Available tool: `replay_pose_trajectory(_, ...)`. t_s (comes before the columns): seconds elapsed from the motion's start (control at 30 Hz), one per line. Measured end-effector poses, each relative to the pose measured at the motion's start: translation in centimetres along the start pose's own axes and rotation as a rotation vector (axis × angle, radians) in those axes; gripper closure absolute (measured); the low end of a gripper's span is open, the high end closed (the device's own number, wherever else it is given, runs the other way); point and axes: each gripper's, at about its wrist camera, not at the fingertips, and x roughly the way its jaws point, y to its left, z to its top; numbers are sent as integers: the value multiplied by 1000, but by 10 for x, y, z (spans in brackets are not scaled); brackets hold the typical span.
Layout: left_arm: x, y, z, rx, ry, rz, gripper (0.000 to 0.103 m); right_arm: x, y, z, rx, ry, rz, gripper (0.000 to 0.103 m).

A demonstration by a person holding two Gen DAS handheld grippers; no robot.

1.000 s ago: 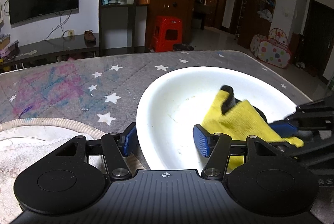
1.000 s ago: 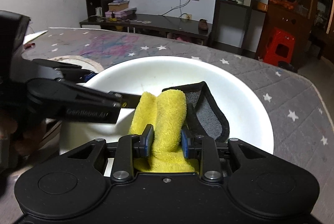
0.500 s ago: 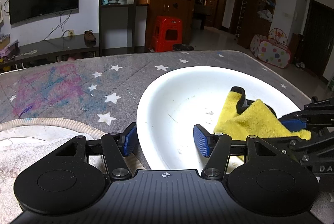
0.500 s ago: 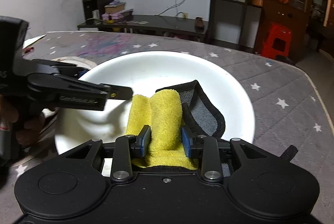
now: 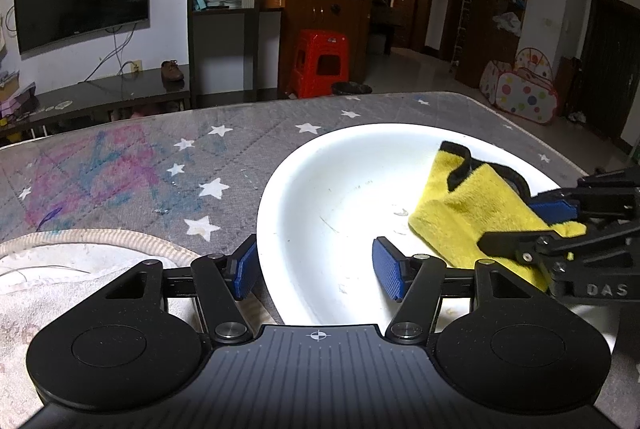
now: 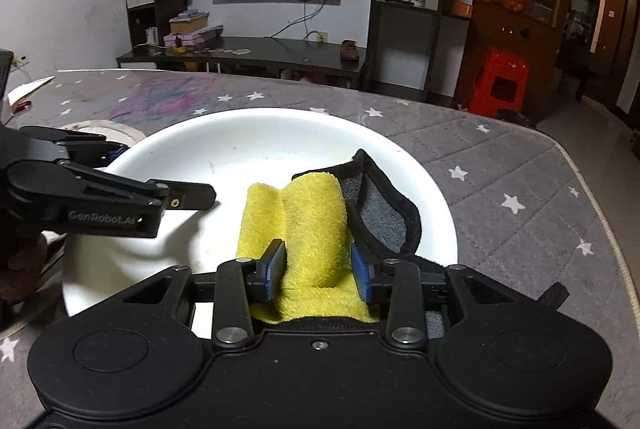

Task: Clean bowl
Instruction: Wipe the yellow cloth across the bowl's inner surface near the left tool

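Observation:
A wide white bowl (image 5: 320,213) (image 6: 240,141) with a few crumbs and streaks sits on the grey star-patterned table. A yellow cloth (image 5: 472,213) (image 6: 304,213) with a grey back and black trim lies folded in the bowl's right half. My right gripper (image 6: 319,273) (image 5: 528,225) has a ridge of this cloth between its blue pads. Its jaws are opening, and the cloth still touches both pads. My left gripper (image 5: 316,269) (image 6: 164,173) stands open astride the bowl's near-left rim, one pad outside and one inside.
A round white mat with beige trim (image 5: 80,261) lies just left of the bowl, under my left gripper. The table cover (image 5: 200,149) stretches back to a far edge. The table's right edge (image 6: 600,213) is close. A hand (image 6: 20,269) shows at the left.
The right gripper drew the cloth back toward the bowl's right side, and its jaws spread wider around the fold. The left gripper and the bowl stayed put.

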Motion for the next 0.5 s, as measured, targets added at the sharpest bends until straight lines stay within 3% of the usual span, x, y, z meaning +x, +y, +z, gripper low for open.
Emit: replay_pose_trajectory(0.5,2,-3,-1,5,0,4,42,19,2,16,1,23,-18,65)
